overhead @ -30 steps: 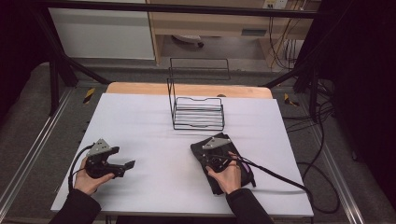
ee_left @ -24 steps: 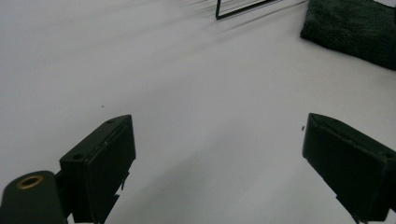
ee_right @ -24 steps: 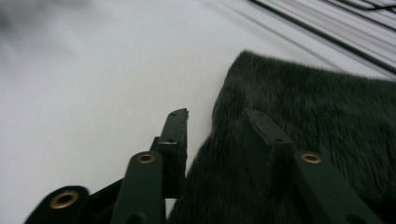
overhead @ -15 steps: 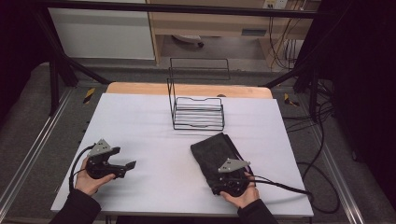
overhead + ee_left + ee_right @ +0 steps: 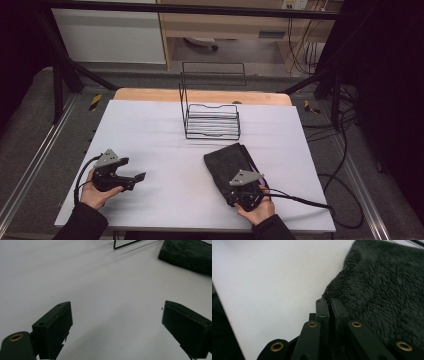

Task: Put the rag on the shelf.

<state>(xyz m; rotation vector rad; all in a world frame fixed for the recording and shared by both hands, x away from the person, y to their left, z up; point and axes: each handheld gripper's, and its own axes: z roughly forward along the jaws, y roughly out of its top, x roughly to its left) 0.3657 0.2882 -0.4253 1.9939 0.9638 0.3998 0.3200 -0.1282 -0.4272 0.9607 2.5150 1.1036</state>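
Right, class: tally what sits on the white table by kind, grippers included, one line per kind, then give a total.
Dark towels: 1, the folded towel near the right gripper.
Black wire racks: 1, the rack at the far middle.
Hand-held grippers: 2, with the left gripper open.
Total: 4

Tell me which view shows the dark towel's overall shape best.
The high view: the whole folded towel lies on the table. The right gripper view gives only close-up pile at the shut tongs; the left gripper view catches one corner.
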